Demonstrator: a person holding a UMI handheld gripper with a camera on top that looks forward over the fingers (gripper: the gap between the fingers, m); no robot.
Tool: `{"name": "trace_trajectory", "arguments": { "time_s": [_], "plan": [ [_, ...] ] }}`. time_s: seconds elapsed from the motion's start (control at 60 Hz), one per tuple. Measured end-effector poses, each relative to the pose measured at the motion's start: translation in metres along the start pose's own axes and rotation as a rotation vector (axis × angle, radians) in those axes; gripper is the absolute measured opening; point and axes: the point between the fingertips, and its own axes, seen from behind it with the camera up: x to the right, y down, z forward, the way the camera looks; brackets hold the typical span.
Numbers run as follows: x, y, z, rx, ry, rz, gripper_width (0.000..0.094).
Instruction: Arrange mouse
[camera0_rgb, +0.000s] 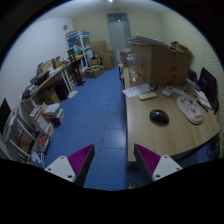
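A dark computer mouse (158, 116) lies on a wooden desk (150, 135), to the right of and beyond my fingers. A round white mouse pad or disc (189, 110) lies a little farther right of it on the same desk. My gripper (113, 162) is open and empty, held high over the blue floor at the desk's left edge. Its two fingers with magenta pads (78, 160) stand well apart. The right finger (148, 159) is over the near corner of the desk.
A large cardboard box (160, 62) stands at the far end of the desk, with papers (137, 91) in front of it. A monitor (208, 84) is at the desk's right. Cluttered shelves and desks (40, 100) line the left wall. Blue floor (95, 110) runs between them.
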Motion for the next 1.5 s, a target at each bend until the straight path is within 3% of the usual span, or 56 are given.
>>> {"name": "trace_trajectory", "arguments": {
  "time_s": [0.233,0.4,0.5,0.583,0.617,0.633,0.8,0.983,1.117,1.15,1.283,1.35,1.45,1.5],
  "plan": [
    [0.114,-0.015,0.021,0.041,0.084,-0.011,0.0821],
    [0.228,-0.014,0.079,0.041,0.110,-0.071,0.0822],
    [0.257,-0.014,0.111,0.053,0.107,-0.112,0.0820],
    [0.265,-0.013,0.139,0.047,0.043,-0.117,0.0817],
    [0.259,-0.020,0.144,0.077,0.021,-0.125,0.0878],
    [0.260,-0.024,0.147,0.086,0.011,-0.132,0.0818],
    [0.243,-0.054,0.178,0.129,-0.060,-0.204,0.0822],
    [0.238,-0.086,0.209,0.156,-0.060,-0.196,0.0815],
    [0.241,-0.106,0.228,0.174,-0.016,-0.157,0.0706],
    [0.245,-0.110,0.231,0.177,0.008,-0.137,0.0586],
    [0.249,-0.114,0.237,0.148,0.090,-0.087,0.0547],
    [0.249,-0.111,0.236,0.090,0.117,-0.062,0.0492],
    [0.244,-0.109,0.233,0.013,0.094,-0.010,0.0410],
    [0.238,-0.117,0.219,0.018,0.073,-0.001,0.0403]
  ]
}}
